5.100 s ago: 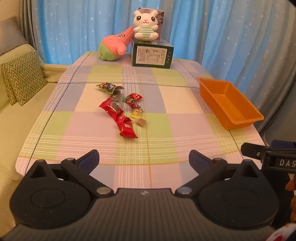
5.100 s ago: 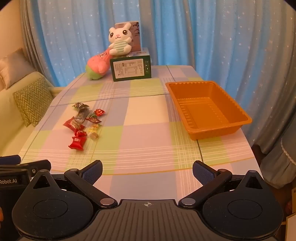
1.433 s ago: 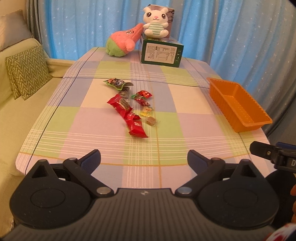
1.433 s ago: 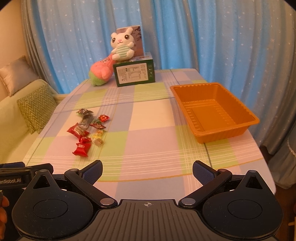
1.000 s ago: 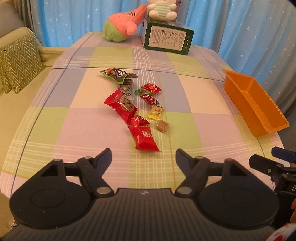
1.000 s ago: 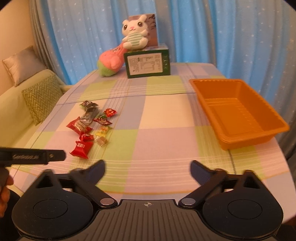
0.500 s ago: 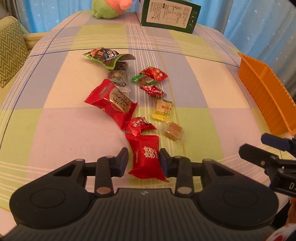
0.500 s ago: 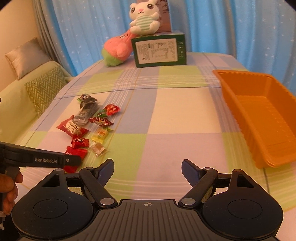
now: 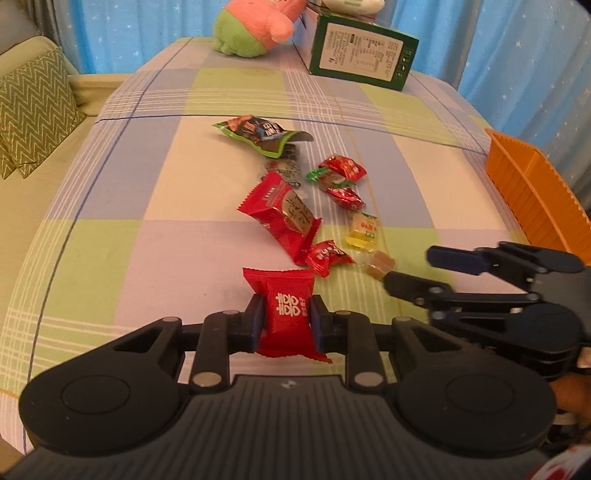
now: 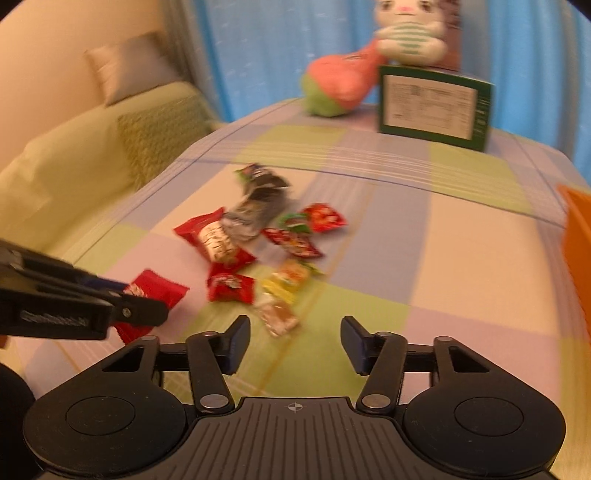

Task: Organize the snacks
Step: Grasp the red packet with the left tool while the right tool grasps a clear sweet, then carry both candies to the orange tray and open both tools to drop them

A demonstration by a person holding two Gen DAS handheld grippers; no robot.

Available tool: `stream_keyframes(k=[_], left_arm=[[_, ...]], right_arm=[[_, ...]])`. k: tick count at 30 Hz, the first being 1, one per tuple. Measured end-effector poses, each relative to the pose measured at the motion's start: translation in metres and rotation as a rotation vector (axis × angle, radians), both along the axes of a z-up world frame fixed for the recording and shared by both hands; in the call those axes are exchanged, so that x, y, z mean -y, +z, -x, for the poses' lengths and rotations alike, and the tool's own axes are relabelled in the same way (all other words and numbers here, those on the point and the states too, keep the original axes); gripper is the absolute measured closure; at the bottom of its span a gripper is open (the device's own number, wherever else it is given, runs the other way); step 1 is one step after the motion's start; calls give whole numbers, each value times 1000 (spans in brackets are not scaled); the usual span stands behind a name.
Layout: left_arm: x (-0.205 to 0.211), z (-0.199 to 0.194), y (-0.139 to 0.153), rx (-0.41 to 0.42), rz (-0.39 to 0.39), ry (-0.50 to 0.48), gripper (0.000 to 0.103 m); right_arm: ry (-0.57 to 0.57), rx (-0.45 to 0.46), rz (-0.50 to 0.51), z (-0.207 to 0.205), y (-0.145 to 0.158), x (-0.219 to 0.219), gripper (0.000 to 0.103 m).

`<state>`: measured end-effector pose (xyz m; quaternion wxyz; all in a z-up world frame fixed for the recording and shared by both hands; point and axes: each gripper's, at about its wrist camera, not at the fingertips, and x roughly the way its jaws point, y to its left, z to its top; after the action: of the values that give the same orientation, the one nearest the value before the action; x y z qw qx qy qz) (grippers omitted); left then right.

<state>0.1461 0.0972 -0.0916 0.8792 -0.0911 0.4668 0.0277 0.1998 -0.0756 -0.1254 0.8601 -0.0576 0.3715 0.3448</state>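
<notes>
Snacks: one red packet [image 9: 286, 303], lower centre of my left view, sitting between the pads of my left gripper [image 9: 286, 320], whose jaws are pinching it from both sides; whether it is touching the cloth I cannot tell.
Others are lying loose on the checked tablecloth [image 9: 155, 236], mid-frame: a large red pack [image 9: 280, 214] just above; a small red sweet [image 9: 327, 256] touching its lower corner; a yellow sweet [image 9: 364, 230] and a brown sweet [image 9: 380, 263] to the right; two red-and-green sweets [image 9: 338, 173] higher; a green-and-black pouch [image 9: 258, 133] topmost.
My right gripper [image 10: 293, 341], lower centre of its own blurred view, is hovering with jaws spread and holding nothing; the brown sweet [image 10: 279, 315] is lying just above the gap. In the left view the same gripper [image 9: 443, 269] is showing at right, fingertips beside that sweet.
Orange tray [image 9: 532, 195]: right edge, well apart from the sweets.
Green box [image 9: 360, 55] and pink plush [image 9: 255, 29]: top of frame.
Cushion [image 9: 29, 110]: upper left.
</notes>
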Motion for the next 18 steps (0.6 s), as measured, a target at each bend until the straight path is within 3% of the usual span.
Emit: stream_keyframes(k=[8, 10, 18], left_arm=[[-7, 5, 11, 37, 26, 13, 80], [-8, 7, 11, 38, 30, 16, 80], [8, 14, 16, 36, 36, -6, 80]], right_arm=[[87, 32, 65, -10, -11, -28, 67], [92, 25, 76, -10, -12, -29, 82], [13, 10, 34, 11, 1, -8, 82]])
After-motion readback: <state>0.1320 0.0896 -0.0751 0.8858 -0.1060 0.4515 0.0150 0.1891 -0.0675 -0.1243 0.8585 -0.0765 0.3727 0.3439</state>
